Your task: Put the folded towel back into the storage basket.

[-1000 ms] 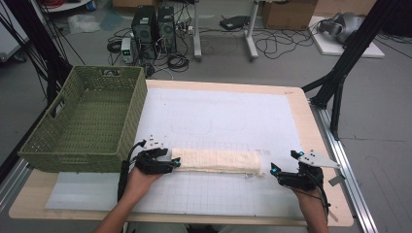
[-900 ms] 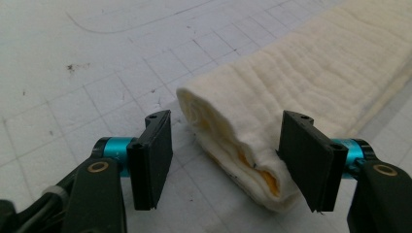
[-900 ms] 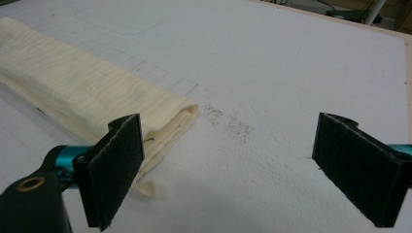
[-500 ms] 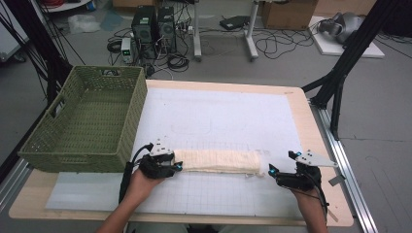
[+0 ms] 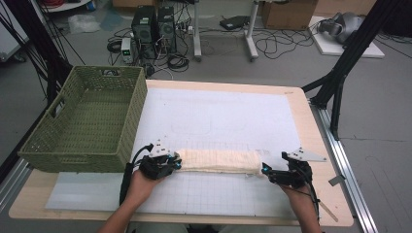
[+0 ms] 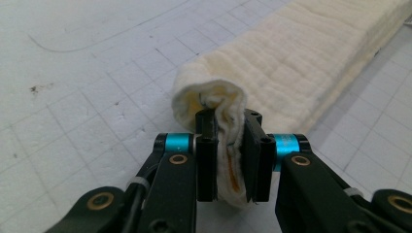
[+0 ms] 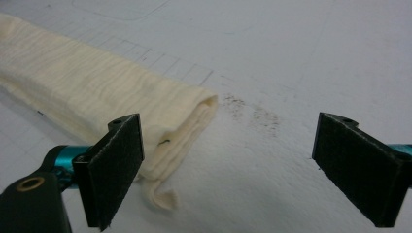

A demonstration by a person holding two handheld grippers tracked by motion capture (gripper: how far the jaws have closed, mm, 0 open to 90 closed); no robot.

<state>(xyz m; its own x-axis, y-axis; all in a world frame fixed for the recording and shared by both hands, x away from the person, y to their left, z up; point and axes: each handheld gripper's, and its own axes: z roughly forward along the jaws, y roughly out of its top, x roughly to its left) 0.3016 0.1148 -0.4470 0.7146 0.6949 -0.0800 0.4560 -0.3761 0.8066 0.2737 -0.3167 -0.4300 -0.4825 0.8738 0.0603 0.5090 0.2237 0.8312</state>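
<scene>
On a white gridded mat, the left gripper (image 6: 227, 145) has just been closing and now pinches the bunched end of a folded cream cloth (image 6: 301, 68), which stretches away toward two o'clock. The right gripper (image 7: 228, 170) stands wide open, holding nothing, with the cloth's other end just beside its left pad at ten o'clock

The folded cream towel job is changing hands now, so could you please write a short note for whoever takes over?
Left gripper: fingers have just been closing and now pinch the folded cream towel at its left end.
Right gripper: open at the towel's right end, not gripping.
Towel lies flat along the mat's near side; the green basket stands left of it, empty.
Left: grip the right end; presumably lift into the basket.
</scene>
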